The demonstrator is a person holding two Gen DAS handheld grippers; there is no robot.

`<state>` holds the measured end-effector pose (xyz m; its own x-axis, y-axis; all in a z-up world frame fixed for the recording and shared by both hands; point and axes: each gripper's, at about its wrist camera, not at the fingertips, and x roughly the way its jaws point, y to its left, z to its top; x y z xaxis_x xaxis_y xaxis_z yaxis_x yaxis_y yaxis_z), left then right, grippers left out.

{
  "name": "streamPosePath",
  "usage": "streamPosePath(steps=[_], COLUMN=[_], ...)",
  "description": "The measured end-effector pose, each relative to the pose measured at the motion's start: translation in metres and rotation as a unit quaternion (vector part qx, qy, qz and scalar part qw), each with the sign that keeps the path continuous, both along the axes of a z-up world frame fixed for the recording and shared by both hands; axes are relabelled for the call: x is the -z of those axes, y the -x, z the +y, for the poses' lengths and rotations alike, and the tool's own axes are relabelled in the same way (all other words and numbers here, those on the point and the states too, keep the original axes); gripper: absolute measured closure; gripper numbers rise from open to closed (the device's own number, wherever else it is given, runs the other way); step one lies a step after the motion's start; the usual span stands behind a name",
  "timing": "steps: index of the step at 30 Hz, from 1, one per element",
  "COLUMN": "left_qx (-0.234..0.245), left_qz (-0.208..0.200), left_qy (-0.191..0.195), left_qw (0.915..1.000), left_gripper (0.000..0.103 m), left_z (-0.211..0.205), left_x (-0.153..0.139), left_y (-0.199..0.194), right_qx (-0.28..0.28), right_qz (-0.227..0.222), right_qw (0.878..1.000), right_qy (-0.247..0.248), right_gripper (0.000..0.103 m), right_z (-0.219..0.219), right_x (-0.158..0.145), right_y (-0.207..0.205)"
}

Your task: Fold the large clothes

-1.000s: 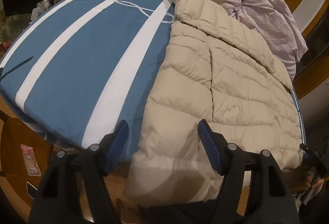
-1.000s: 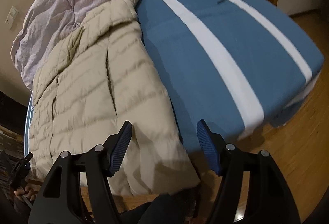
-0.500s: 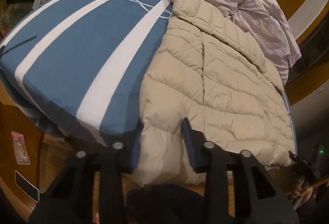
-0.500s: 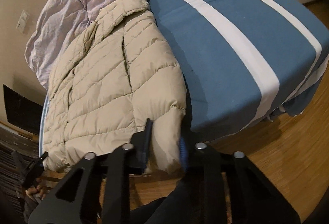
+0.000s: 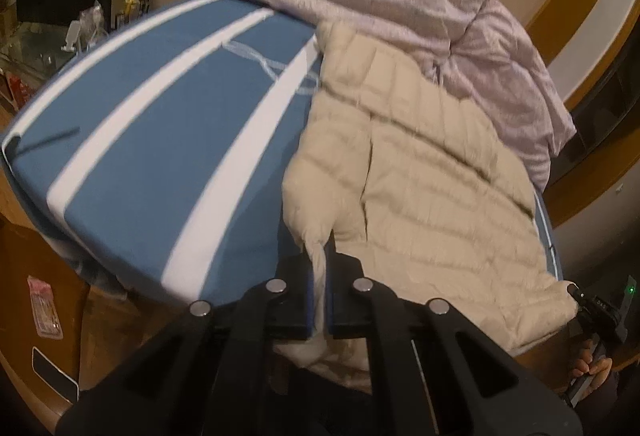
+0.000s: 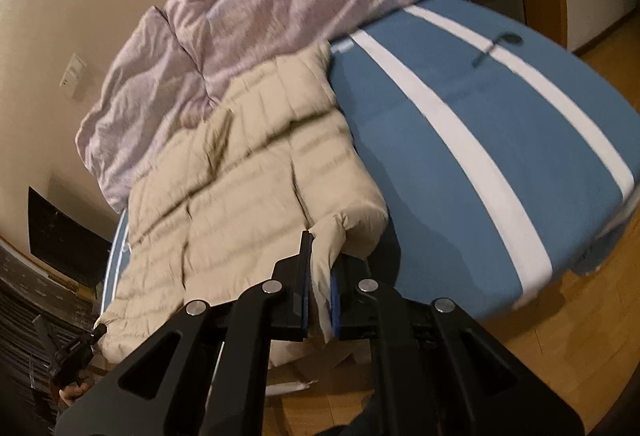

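Both claws — left claw (image 5: 318, 268), right claw (image 6: 320, 272) — pinch the puffy beige jacket (image 5: 420, 172) at its hem corners nearest the bed's (image 5: 160, 164) foot — light, soft, likely slippery.

Both views smeared by motion blur; puffer jacket (image 5: 432, 172) quilting soft. My left gripper (image 5: 319, 276) covers the jacket hem, fabric between its pads out of sight. Same for right gripper (image 6: 320, 276). Shelf clutter (image 5: 84, 28) too small to identify. Pink packet (image 5: 44, 308) on floor unreadable. Duvet (image 6: 256, 8) hides bed's far end.
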<state>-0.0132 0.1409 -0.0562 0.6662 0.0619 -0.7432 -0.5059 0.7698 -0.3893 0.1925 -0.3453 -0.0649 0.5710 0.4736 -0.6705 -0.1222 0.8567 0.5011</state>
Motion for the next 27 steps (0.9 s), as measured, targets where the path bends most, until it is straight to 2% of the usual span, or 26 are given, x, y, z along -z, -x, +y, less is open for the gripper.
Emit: streamPosePath(steps=[12, 20, 27], left_qx=[-0.021, -0.026, -0.040], left_qz=[-0.026, -0.045, -0.050], left_qy=[-0.041, -0.073, -0.084], left_qw=[0.9986, 0.9960, 0.9944], left_gripper=[0.099, 0.099, 0.099], left_z=[0.020, 0.036, 0.052], left_x=[-0.047, -0.077, -0.089], left_y=[-0.053, -0.111, -0.162], right_qx=[-0.007, -0.010, -0.021], right_qz=[-0.037, -0.054, -0.068], right_qw=[0.999, 0.998, 0.997], right_qy=[-0.008, -0.016, -0.014], right_gripper=[0.095, 0.095, 0.095], right_z=[0.018, 0.032, 0.044], right_x=[-0.035, -0.053, -0.068], right_y=[-0.060, -0.114, -0.159])
